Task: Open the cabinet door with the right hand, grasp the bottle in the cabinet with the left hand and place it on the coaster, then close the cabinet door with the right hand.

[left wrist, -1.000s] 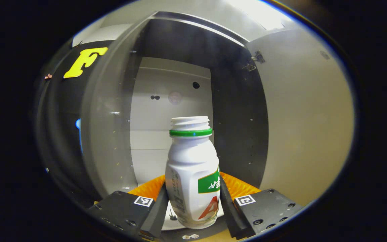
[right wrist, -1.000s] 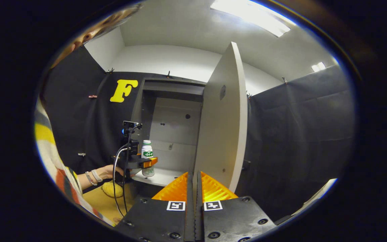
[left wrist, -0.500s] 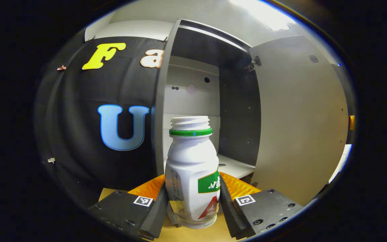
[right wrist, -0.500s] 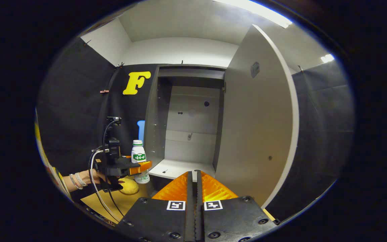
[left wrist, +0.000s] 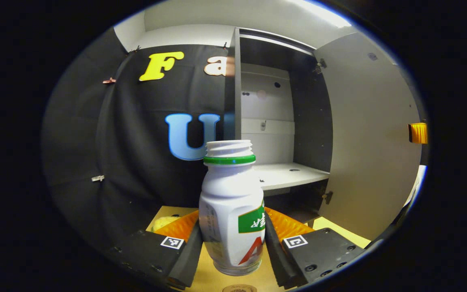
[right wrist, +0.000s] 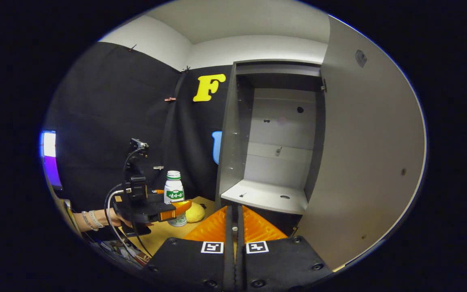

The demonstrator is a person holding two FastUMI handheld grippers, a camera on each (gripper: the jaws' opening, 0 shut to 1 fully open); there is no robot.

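Between the fingers of the left gripper (left wrist: 232,239) sat the bottle (left wrist: 232,207), upright, both fingers pressed against its sides, and it hung above the yellow table (left wrist: 335,229) in front of the cabinet (left wrist: 276,121), clear of the shelf (left wrist: 286,175). At the very bottom of the left gripper view, just under the bottle, peeked the edge of a round coaster (left wrist: 239,288); the bottle was not resting on it. The cabinet door (left wrist: 373,134) stood wide open on the right. Over in the right gripper view, the right gripper (right wrist: 233,227) had its fingers closed together with nothing between them, pointing toward the open cabinet (right wrist: 276,134) beside the door (right wrist: 373,162). Farther off to the left, a hand (right wrist: 114,217) held the left gripper (right wrist: 172,209) with the bottle (right wrist: 174,196) near a yellow lump (right wrist: 195,212) on the table (right wrist: 164,231)
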